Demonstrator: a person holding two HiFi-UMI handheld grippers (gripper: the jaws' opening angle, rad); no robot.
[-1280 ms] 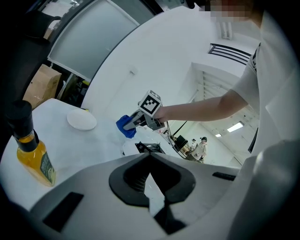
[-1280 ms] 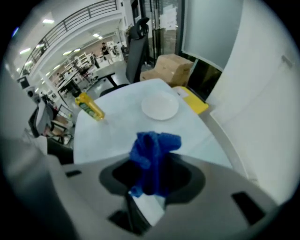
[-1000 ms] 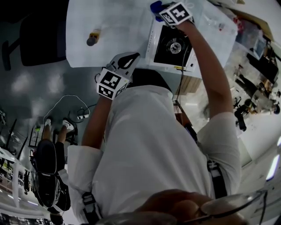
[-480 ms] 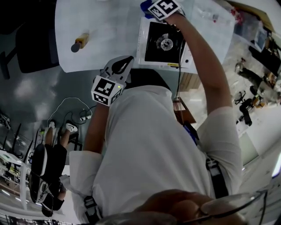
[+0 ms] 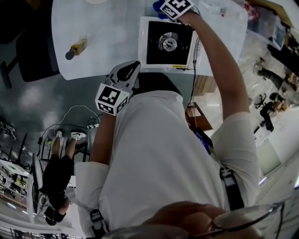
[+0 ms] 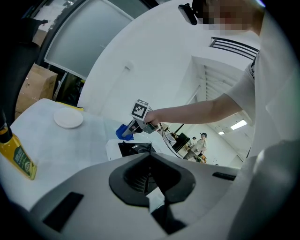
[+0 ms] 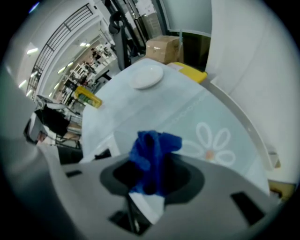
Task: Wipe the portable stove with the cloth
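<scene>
From the head view, my right gripper [image 5: 162, 7] carries the blue cloth [image 5: 157, 5] at the portable stove's [image 5: 168, 43] far edge and my left gripper [image 5: 130, 70] hangs off its near left corner; the left gripper view shows jaws together, empty; the right gripper view shows jaws clamped on the cloth.

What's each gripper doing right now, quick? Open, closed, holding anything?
Left gripper: closed, holding nothing.
Right gripper: closed on the blue cloth.
</scene>
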